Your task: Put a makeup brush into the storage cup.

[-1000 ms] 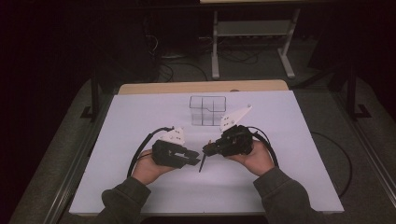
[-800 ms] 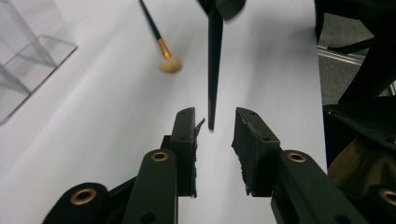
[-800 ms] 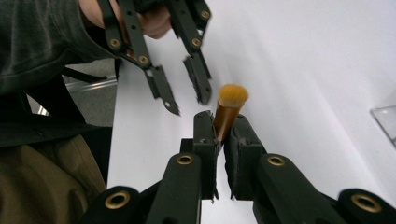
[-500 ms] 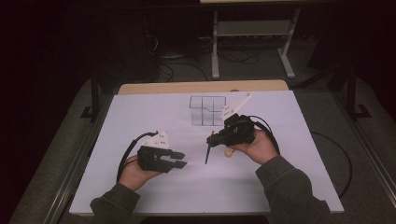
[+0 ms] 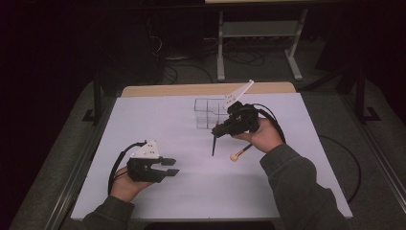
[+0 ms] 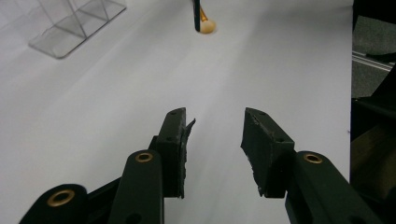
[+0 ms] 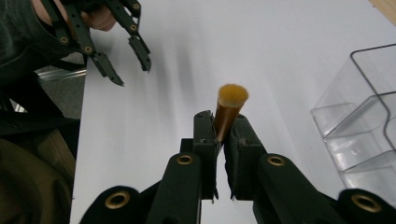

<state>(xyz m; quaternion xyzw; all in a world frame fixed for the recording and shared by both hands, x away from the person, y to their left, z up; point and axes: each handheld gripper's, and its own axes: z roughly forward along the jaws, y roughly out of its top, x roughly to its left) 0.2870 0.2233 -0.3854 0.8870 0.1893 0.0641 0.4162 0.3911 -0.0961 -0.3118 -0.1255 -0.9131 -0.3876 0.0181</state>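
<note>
The left gripper [image 5: 165, 171] sits low at the near left of the white table [image 5: 158, 120], its jaws apart with nothing between them; they have just been opening. The left gripper view shows what the high view cannot: the worn, ragged pads [image 6: 180, 140] and bare white tabletop in the gap between them. Far ahead in that view a dark stick stands with a small tan tip touching the table.

Farther in and to the right, the right gripper [image 5: 218, 132] is clamped on a makeup brush [image 5: 213, 143]. In the high view the brush's dark handle hangs steeply down from the jaws to the table, and a tan knob [image 5: 234, 156] on a thin stem lies just beside the right hand [image 5: 261, 136]. The right gripper view gives the grip itself: the pads pinch an amber ferrule, with the brush's orange-tan bristles [image 7: 232, 95] poking out past the fingertips.

Beyond the right gripper, at mid-table toward the far edge, stands a clear plastic organiser [image 5: 208, 112], its compartments showing as transparent walls.
</note>
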